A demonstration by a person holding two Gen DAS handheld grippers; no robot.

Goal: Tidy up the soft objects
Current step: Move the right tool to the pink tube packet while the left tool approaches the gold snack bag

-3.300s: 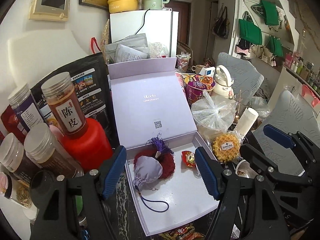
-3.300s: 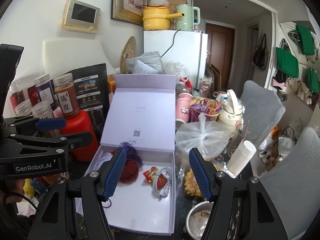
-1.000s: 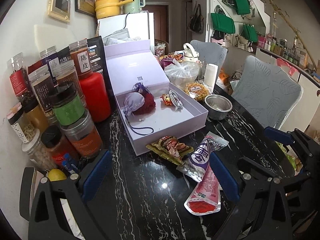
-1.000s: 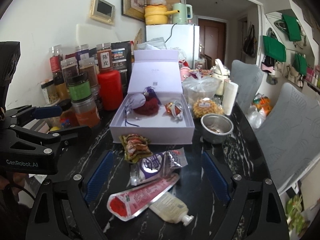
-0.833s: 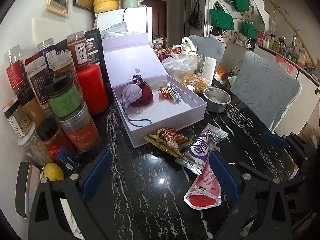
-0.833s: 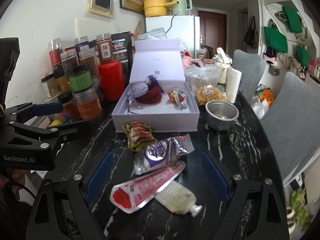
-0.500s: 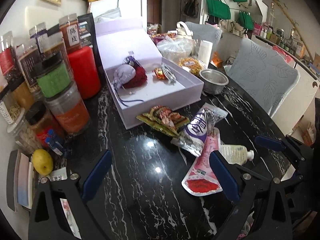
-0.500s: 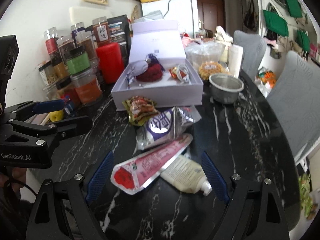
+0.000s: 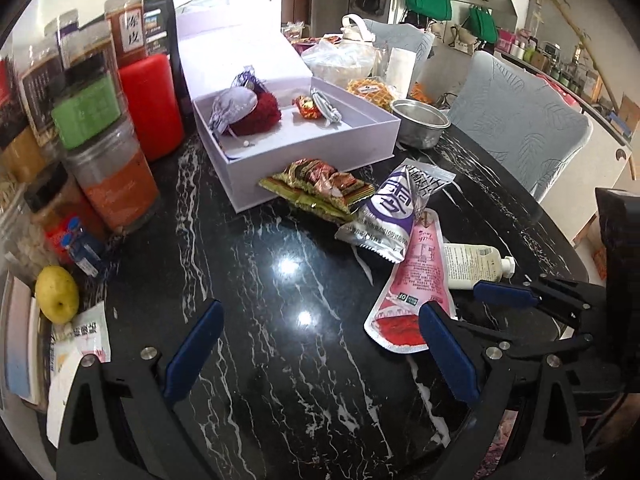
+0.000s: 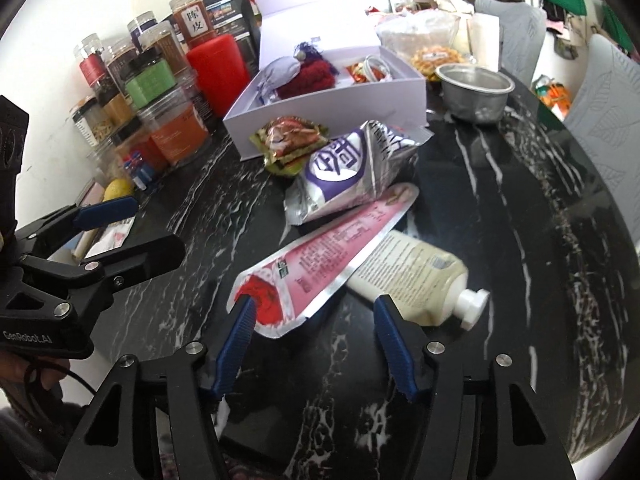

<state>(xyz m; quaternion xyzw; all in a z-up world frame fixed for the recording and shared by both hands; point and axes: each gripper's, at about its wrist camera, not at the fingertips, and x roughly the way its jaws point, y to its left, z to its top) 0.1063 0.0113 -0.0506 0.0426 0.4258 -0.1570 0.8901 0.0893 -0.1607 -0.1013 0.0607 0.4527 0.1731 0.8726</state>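
A pink pouch [image 10: 320, 264] lies on the black marble table, over a cream squeeze bottle [image 10: 412, 276]. Behind them lie a purple-and-silver bag [image 10: 352, 168] and a green-red snack pack [image 10: 292, 140]. The open lilac box [image 10: 332, 108] holds a lilac drawstring pouch [image 10: 280, 74], a dark red fuzzy item and small wrapped things. My right gripper [image 10: 312, 320] is open, its fingers either side of the pink pouch's near end. My left gripper [image 9: 316, 340] is open over bare table; the pink pouch [image 9: 416, 280] lies by its right finger.
Jars and a red canister [image 9: 148, 100] crowd the left side, with a yellow fruit [image 9: 56, 294] and papers near the left edge. A steel bowl [image 10: 474, 88] and plastic bags stand behind the box. Grey chairs stand to the right of the table.
Both grippers have pulled back from the box toward the near table edge and tilted down. The right gripper has come down around the pink pouch's near end and its fingers stand closer together.
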